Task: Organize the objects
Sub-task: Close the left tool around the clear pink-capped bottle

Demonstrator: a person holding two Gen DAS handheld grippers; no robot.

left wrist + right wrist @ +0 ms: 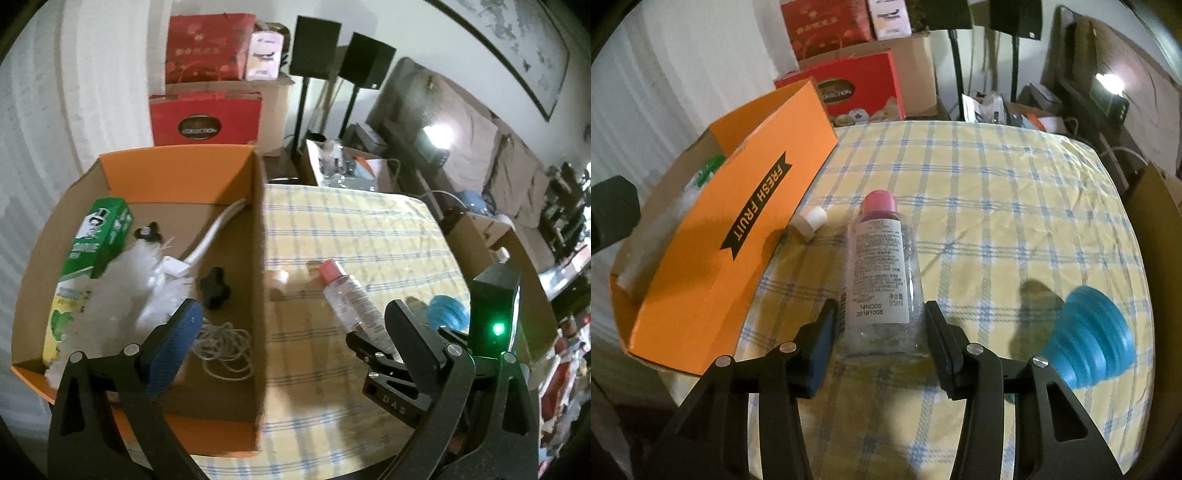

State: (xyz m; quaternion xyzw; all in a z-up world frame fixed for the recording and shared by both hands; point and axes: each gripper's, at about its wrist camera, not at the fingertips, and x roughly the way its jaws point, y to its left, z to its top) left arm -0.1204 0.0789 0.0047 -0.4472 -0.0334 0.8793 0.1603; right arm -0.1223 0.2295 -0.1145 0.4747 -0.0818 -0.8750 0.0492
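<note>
A clear bottle with a pink cap (881,269) lies on the checked tablecloth (997,184). My right gripper (882,332) is open, with its fingers on either side of the bottle's base and a little apart from it. The bottle also shows in the left wrist view (351,299), with the right gripper (373,350) at its base. My left gripper (295,325) is open and empty above the edge of the orange cardboard box (258,221). The box holds a green toothpaste carton (99,240), a white brush (147,280), a black knob (215,284) and coiled string (225,347).
A blue ribbed funnel (1089,339) lies on the cloth at the right, and shows in the left wrist view (448,312). A small white-capped item (810,221) lies next to the box wall marked FRESH FRUIT (757,206). Red gift boxes (207,118) and speaker stands stand behind the table.
</note>
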